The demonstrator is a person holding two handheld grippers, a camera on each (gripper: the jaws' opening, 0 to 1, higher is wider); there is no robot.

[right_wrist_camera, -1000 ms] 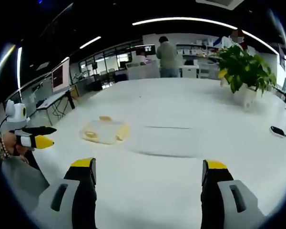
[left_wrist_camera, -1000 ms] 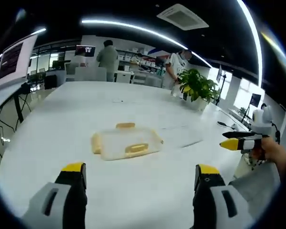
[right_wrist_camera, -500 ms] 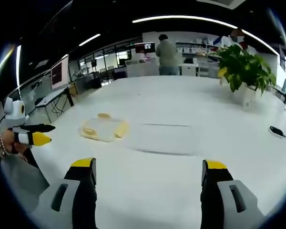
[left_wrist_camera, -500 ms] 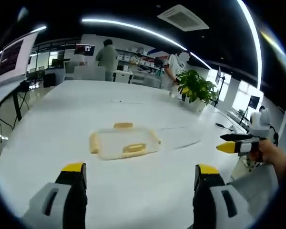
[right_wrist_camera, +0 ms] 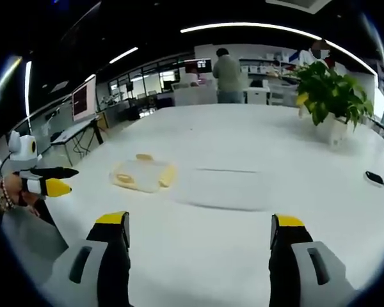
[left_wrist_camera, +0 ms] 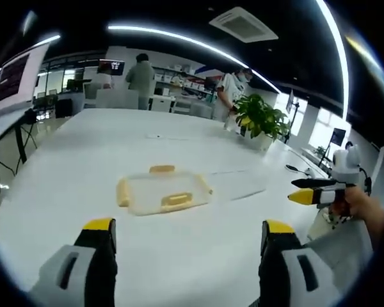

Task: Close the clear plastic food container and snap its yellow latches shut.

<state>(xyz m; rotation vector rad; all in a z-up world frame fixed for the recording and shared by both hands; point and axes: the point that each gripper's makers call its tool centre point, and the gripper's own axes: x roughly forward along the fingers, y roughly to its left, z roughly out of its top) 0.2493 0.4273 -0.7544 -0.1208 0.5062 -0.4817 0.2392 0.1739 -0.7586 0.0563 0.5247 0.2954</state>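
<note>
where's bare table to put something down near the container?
Bare white table lies between the left gripper and the clear container, and behind it toward the far desks. A clear sheet borders its right side; the potted plant crowds the far right edge.

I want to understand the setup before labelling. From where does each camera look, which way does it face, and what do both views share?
Left gripper view: rides the left gripper, facing across the white table to the clear container; the right gripper and a hand enter at right.
Right gripper view: rides the right gripper, facing along the table; container at left, left gripper at the left edge.
Shared: table, container, potted plant, people standing behind.
</note>
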